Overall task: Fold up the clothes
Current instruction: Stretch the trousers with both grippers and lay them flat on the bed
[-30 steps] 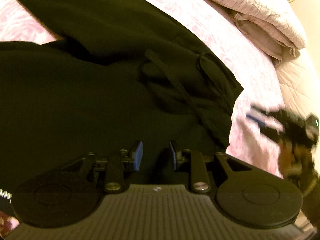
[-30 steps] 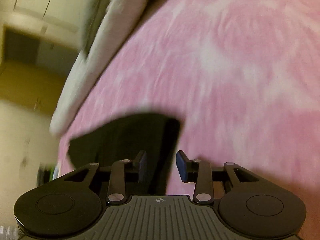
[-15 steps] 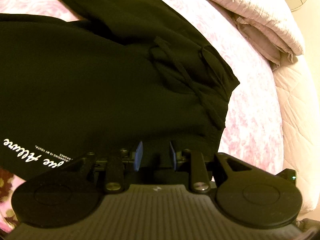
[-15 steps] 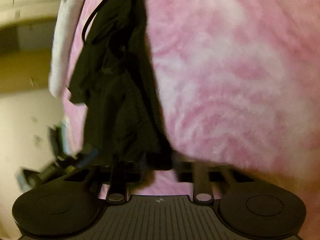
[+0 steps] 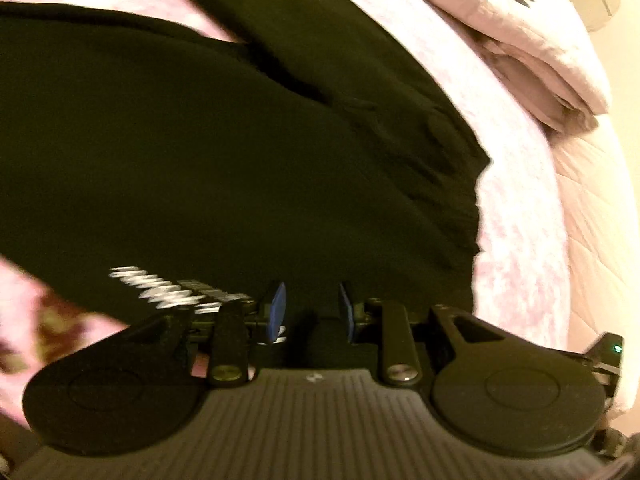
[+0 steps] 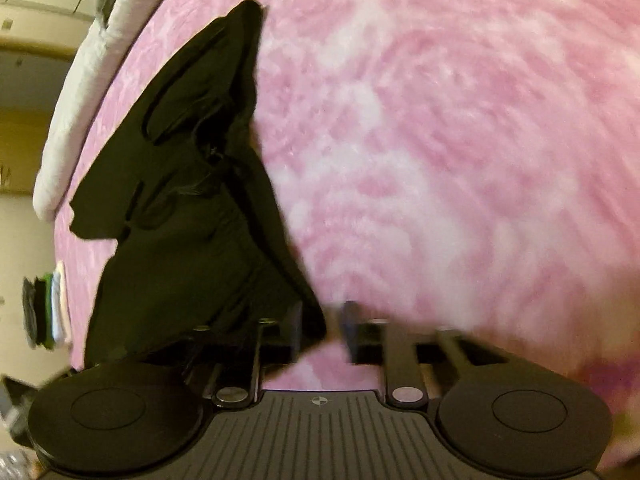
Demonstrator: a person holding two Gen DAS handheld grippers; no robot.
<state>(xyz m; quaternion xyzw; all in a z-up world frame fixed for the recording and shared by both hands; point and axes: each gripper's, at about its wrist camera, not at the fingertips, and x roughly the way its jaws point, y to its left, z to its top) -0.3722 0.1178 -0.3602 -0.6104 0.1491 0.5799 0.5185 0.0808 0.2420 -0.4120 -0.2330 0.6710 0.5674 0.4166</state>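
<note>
A black hoodie (image 5: 208, 152) with white lettering (image 5: 160, 292) lies spread over the pink patterned bed (image 5: 516, 216); its drawstring and hood (image 5: 404, 136) are bunched at the right. My left gripper (image 5: 312, 312) hovers at the hoodie's near hem, blue pads (image 5: 277, 310) apart, black cloth behind the gap. In the right wrist view a crumpled black part of the hoodie (image 6: 188, 208) stretches away to the upper left. Its near corner reaches between the fingers of my right gripper (image 6: 322, 328), touching the left finger, with pink sheet showing beside the right finger. The fingers are blurred.
Folded pale quilts (image 5: 532, 56) are stacked at the bed's far right, with a quilted cover (image 5: 592, 240) beyond the sheet. A white bolster (image 6: 76, 120) lines the bed edge on the left, a small stack of folded items (image 6: 48, 312) beside it. Open pink sheet (image 6: 460, 140) fills the right.
The left gripper has slid back toward the hoodie's hem, so the lettering now sits just left of its fingers. The right gripper has pulled back from the black cloth, which now lies flatter.
</note>
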